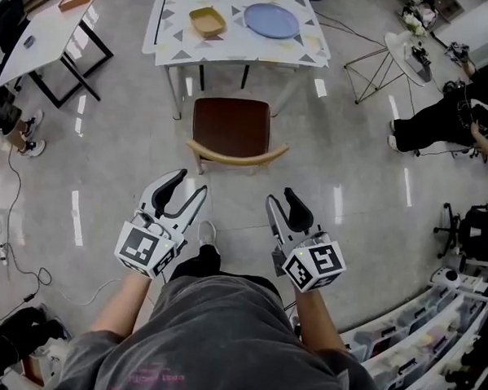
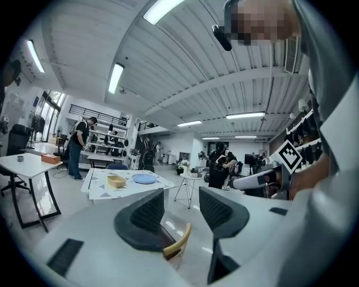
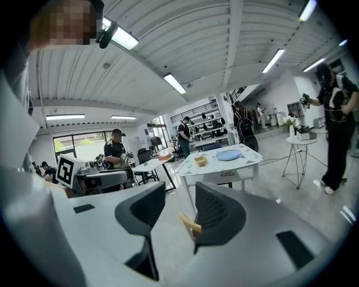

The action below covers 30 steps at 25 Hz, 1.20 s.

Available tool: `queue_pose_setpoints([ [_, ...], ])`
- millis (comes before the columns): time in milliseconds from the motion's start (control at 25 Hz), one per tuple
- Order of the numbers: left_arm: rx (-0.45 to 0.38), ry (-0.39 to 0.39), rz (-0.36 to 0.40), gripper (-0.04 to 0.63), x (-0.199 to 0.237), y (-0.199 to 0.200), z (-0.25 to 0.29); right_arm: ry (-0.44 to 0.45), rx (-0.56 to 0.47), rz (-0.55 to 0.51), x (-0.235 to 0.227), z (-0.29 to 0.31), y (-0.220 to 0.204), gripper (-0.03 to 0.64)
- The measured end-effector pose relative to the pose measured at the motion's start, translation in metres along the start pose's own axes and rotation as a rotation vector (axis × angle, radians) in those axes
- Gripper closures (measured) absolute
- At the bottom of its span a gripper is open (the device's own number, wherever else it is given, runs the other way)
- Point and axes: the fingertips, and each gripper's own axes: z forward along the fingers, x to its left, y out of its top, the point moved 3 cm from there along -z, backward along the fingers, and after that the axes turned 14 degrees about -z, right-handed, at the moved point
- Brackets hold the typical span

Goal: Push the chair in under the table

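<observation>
A chair with a brown seat (image 1: 231,126) and a curved wooden backrest (image 1: 236,156) stands pulled out in front of a white patterned table (image 1: 235,44); its back faces me. A yellow bowl (image 1: 207,21) and a blue plate (image 1: 271,20) sit on the table. My left gripper (image 1: 191,184) hovers just short of the backrest's left end, jaws open and empty. My right gripper (image 1: 281,198) is level with it near the right end, also open and empty. In the left gripper view the backrest (image 2: 178,242) shows beyond the gap of the gripper (image 2: 182,208). The right gripper (image 3: 178,210) frames the backrest (image 3: 189,223) likewise.
A second white table (image 1: 40,33) stands at the far left and a wire-legged side table (image 1: 385,63) right of the patterned one. A person (image 1: 444,119) sits on the floor at the right. Cables trail at the left; storage bins (image 1: 416,338) line the lower right.
</observation>
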Motion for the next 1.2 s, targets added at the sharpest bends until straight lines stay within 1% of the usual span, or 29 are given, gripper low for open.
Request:
queue_pose_setpoints([
  [240,0.008,-0.005,-0.022,0.398,0.027,0.001,0.01,-0.024,0.018,-0.008,-0.003,0.02,0.002,0.468],
  [560,0.049,0.009,-0.007,0.364,0.042,-0.013,0.026,-0.045,0.051,-0.025,-0.021,0.035,-0.018,0.468],
  [840,0.105,0.026,0.001,0.334,0.057,-0.039,0.05,-0.041,0.085,-0.008,-0.043,0.055,-0.046,0.468],
  [1000,0.118,0.065,-0.002,0.333,0.07,-0.051,0.065,-0.033,0.098,0.019,-0.062,0.069,-0.062,0.468],
  [1160,0.155,0.093,-0.016,0.333,0.087,-0.072,0.074,-0.026,0.129,0.036,-0.076,0.083,-0.085,0.466],
  [1200,0.168,0.098,-0.013,0.333,0.092,-0.079,0.076,-0.024,0.14,0.037,-0.08,0.087,-0.093,0.456],
])
